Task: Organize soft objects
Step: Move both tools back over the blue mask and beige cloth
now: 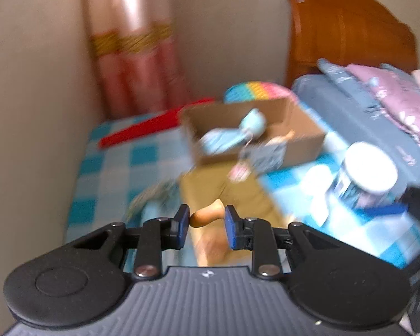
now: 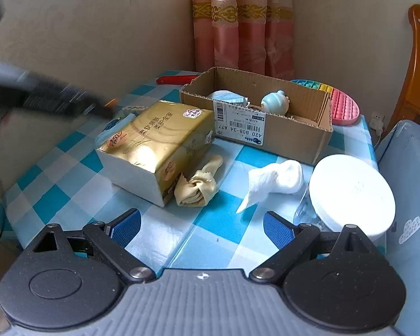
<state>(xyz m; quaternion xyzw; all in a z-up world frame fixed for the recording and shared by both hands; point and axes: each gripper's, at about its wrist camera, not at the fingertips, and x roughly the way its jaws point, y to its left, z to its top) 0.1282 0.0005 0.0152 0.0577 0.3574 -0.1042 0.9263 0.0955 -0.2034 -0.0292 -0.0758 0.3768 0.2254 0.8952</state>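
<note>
My left gripper (image 1: 206, 222) hangs above the gold tissue pack (image 1: 224, 193), its blue pads shut on a small orange soft object (image 1: 205, 216). The right wrist view shows that gripper as a dark blur (image 2: 106, 109) with the orange object (image 2: 112, 102) at its tip. An open cardboard box (image 2: 280, 140) holds light blue soft toys (image 2: 275, 103). A crumpled yellow cloth (image 2: 197, 186) and a white wad of tissue (image 2: 274, 180) lie on the checked tablecloth (image 2: 224, 224). My right gripper (image 2: 201, 229) stands open low over that cloth, with nothing between its fingers.
A jar with a white lid (image 2: 350, 193) stands close to my right finger. A rainbow bubble mat (image 2: 344, 106) and a red object (image 2: 176, 79) lie behind the box. Bedding (image 1: 378, 112) and a wooden headboard (image 1: 350, 28) are on the right, with walls and a curtain behind.
</note>
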